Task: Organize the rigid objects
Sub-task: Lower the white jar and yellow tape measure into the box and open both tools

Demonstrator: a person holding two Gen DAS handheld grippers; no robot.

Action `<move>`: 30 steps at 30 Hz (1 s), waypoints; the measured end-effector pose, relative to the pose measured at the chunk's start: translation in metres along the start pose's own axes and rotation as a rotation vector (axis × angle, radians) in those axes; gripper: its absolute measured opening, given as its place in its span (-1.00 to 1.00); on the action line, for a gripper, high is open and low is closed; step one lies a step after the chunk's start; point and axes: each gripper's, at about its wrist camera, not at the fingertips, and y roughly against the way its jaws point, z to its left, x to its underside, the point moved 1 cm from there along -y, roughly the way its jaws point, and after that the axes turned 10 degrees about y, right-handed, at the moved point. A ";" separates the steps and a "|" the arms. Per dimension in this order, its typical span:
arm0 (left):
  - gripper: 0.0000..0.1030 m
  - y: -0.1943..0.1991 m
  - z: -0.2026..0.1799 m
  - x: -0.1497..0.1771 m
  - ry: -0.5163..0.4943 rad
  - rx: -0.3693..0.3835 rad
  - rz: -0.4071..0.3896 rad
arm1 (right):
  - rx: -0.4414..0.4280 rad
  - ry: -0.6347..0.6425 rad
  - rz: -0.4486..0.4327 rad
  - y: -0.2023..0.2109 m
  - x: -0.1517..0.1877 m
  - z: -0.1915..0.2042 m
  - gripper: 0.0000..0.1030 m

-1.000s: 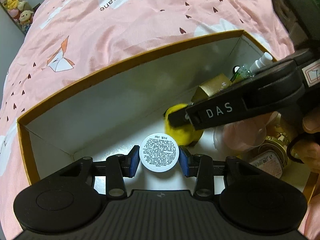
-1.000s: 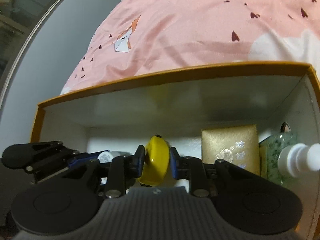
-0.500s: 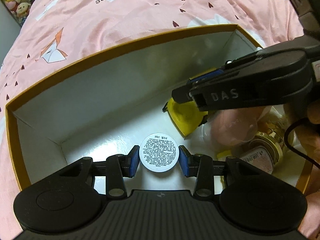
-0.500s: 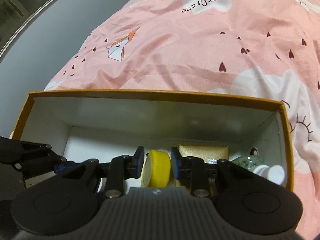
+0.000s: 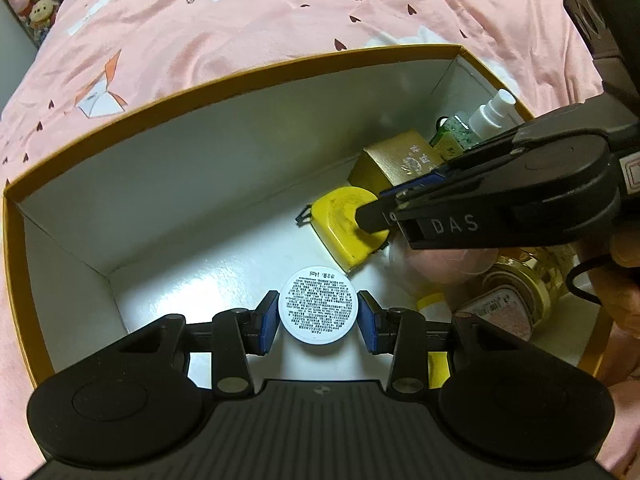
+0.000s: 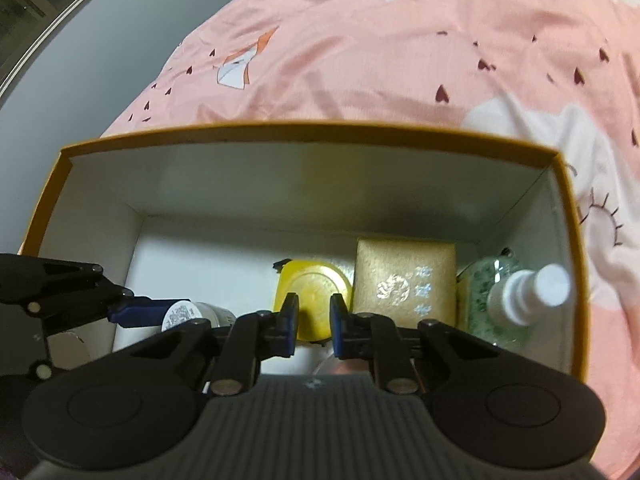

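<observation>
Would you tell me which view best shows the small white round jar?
The left wrist view: the small white round jar faces the camera, its printed end whole. The right wrist view catches only its side, at the left.

The pink bedspread [image 5: 280, 20] carries the words "PaperCrane" printed in a white cloud shape, seen upside down. The side of the right gripper [image 5: 368, 216] bears the white letters "DAS". The white round jar [image 5: 318, 306] has a base covered in dense small print, too fine to read, apart from "14ml" at its edge.
</observation>
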 end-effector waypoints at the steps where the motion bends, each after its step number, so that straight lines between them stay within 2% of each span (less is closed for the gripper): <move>1: -0.10 0.000 0.000 0.001 0.009 0.013 0.002 | 0.001 0.003 -0.008 0.002 0.000 0.001 -0.71; 3: -0.10 0.000 -0.002 0.002 0.032 0.044 0.008 | 0.001 0.014 -0.037 0.011 0.001 0.003 -0.61; 7: -0.10 0.000 -0.008 0.003 0.081 0.091 0.014 | 0.018 0.030 -0.103 0.038 0.009 0.004 -0.56; 11: -0.10 -0.006 -0.015 -0.001 0.092 0.088 0.033 | 0.009 0.002 -0.157 0.064 0.024 -0.002 -0.45; 15: -0.10 -0.014 -0.021 -0.004 0.114 0.088 0.067 | -0.001 -0.035 -0.191 0.081 0.037 -0.010 -0.43; 23: -0.10 -0.027 -0.024 -0.008 0.160 0.100 0.117 | -0.012 -0.073 -0.232 0.097 0.048 -0.018 -0.34; 26: -0.09 -0.030 -0.025 -0.009 0.164 0.073 0.123 | -0.016 -0.075 -0.243 0.101 0.051 -0.019 -0.33; 28: -0.08 -0.031 -0.026 -0.009 0.158 0.057 0.131 | -0.020 -0.078 -0.249 0.104 0.053 -0.020 -0.33; 30: 0.05 -0.031 -0.027 -0.009 0.158 0.050 0.132 | -0.022 -0.079 -0.252 0.106 0.054 -0.021 -0.32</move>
